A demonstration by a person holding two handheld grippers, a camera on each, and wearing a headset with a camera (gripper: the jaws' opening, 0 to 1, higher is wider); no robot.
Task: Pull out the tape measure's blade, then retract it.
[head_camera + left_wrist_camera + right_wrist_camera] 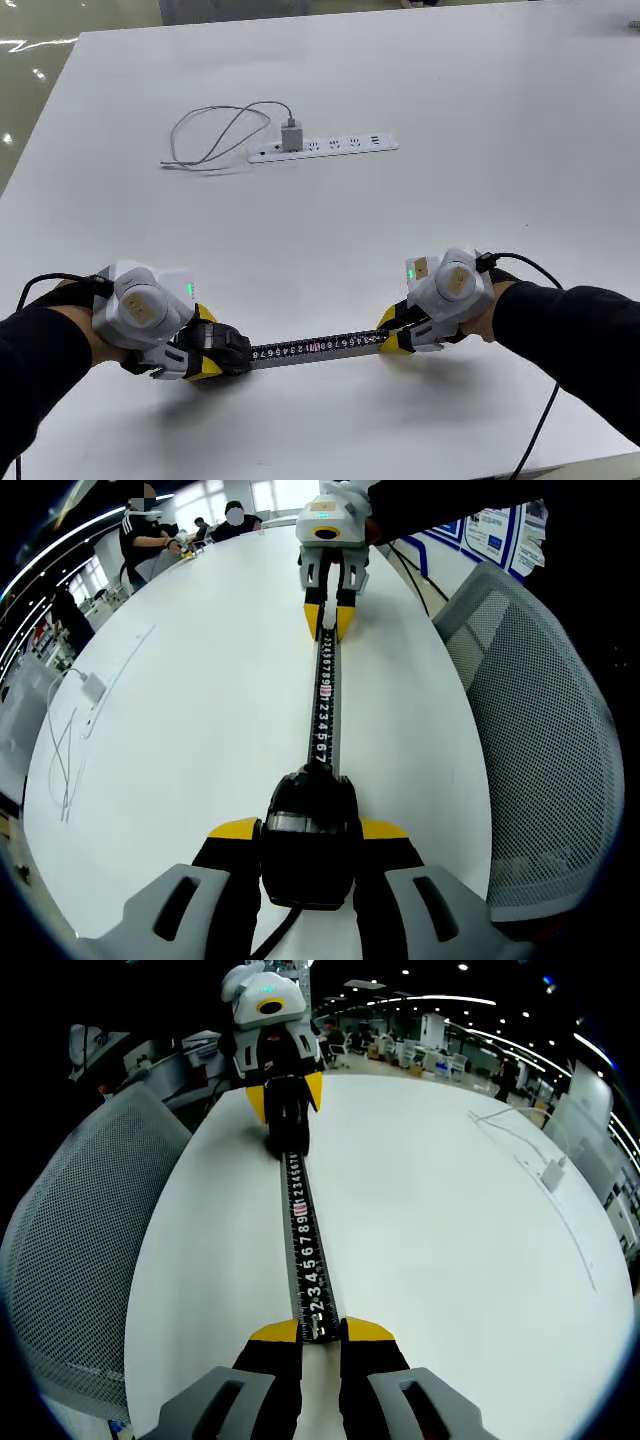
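Observation:
The black tape measure case (308,835) sits between the yellow-tipped jaws of my left gripper (310,832), which is shut on it near the table's front edge (210,352). Its blade (318,347), printed with black numbers, lies stretched flat on the white table toward my right gripper (392,336). That right gripper (321,1330) is shut on the blade's end (317,1322). In the left gripper view the right gripper (330,620) is at the far end of the blade (323,705); in the right gripper view the left gripper (284,1095) holds the case (288,1110).
A white power strip (322,146) with a grey charger and looped cable (215,135) lies at the back of the white table (450,190). A grey mesh chair (545,730) stands beside the table. People sit at far benches.

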